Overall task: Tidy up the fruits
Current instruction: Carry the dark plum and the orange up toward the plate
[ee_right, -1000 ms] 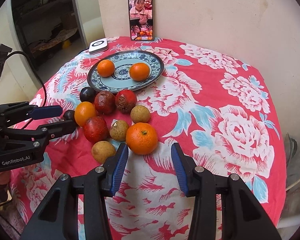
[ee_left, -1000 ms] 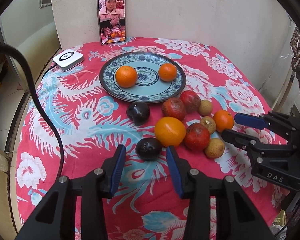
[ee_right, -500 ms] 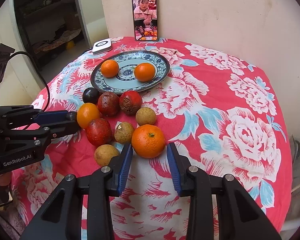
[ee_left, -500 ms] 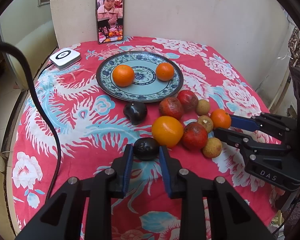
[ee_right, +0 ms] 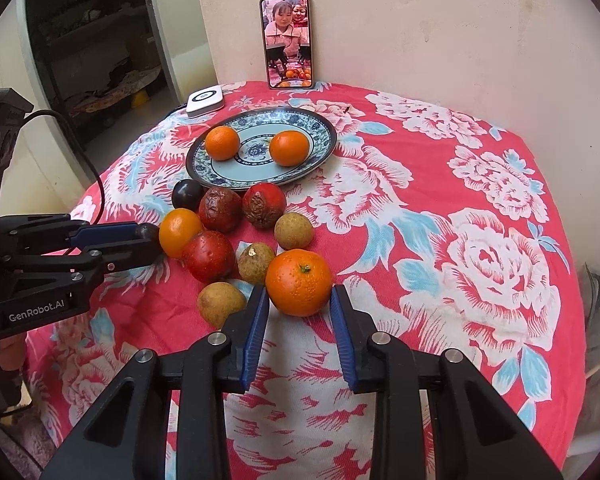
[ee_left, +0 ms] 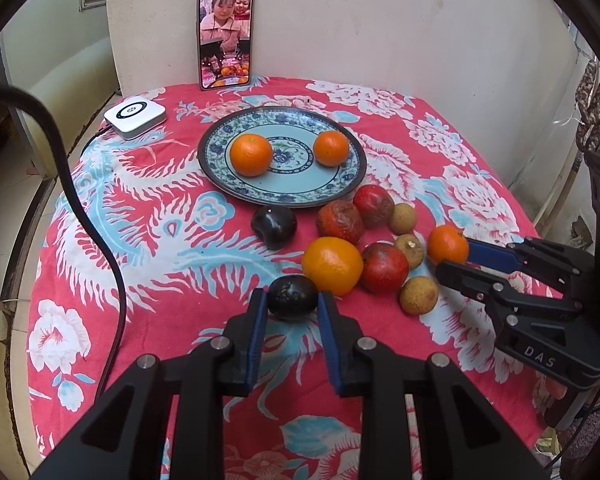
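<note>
A blue patterned plate (ee_left: pixel 216 168) (ee_right: pixel 324 148) holds two oranges (ee_left: pixel 251 155) (ee_right: pixel 289 148). In front of it lie several loose fruits: dark plums, red fruits, tan longans and oranges. My left gripper (ee_left: pixel 293 300) is shut on a dark plum (ee_left: pixel 293 298) resting on the cloth. It also shows in the right wrist view (ee_right: pixel 148 240). My right gripper (ee_right: pixel 299 300) is shut on an orange (ee_right: pixel 299 282) at the pile's near right. It also shows in the left wrist view (ee_left: pixel 450 254), with the orange (ee_left: pixel 446 244) between its tips.
A phone (ee_left: pixel 225 36) (ee_right: pixel 287 40) leans upright on the back wall. A white puck-like device (ee_left: pixel 135 116) with a cable sits at the back left. The round table has a red floral cloth (ee_right: pixel 480 240); a black cable (ee_left: pixel 80 208) crosses its left side.
Both grippers moved forward and closed: the left one onto the dark plum, the right one onto the near orange. The other fruits have not moved.
</note>
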Tool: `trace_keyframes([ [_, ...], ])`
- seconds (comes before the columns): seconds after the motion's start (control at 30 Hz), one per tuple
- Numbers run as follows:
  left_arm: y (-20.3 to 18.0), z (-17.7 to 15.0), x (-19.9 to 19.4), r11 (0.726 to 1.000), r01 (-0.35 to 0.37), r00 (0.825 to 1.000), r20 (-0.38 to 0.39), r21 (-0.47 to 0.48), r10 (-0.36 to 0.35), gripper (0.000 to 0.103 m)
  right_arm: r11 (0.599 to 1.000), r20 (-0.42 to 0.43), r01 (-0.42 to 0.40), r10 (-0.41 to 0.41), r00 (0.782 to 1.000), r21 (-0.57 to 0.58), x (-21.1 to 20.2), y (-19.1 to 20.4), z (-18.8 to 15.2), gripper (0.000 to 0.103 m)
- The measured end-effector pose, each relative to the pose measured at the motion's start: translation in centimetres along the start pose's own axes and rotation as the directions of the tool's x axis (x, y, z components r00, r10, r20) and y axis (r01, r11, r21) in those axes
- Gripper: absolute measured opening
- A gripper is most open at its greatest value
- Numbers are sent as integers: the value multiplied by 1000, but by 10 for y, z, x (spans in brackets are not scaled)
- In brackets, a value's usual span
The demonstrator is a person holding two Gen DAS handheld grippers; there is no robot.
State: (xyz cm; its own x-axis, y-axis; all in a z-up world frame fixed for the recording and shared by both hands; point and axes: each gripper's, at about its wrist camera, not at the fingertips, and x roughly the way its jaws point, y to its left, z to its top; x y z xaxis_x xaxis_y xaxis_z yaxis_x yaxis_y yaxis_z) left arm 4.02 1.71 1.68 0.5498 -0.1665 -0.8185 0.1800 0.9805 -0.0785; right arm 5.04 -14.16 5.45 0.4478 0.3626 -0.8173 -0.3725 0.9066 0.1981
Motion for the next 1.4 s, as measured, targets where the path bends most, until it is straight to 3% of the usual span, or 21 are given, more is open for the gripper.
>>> trace_keyframes([
  [0.73, 12, 24, -19, 1000, -7, 997, 77, -17, 8, 27, 999, 55, -37, 38, 998, -13, -6, 18, 25, 33],
  [1.4, 30, 69, 3, 999, -10, 995, 97, -50, 15, 27, 998, 79, -43, 46, 996, -41, 18, 27, 68, 33],
])
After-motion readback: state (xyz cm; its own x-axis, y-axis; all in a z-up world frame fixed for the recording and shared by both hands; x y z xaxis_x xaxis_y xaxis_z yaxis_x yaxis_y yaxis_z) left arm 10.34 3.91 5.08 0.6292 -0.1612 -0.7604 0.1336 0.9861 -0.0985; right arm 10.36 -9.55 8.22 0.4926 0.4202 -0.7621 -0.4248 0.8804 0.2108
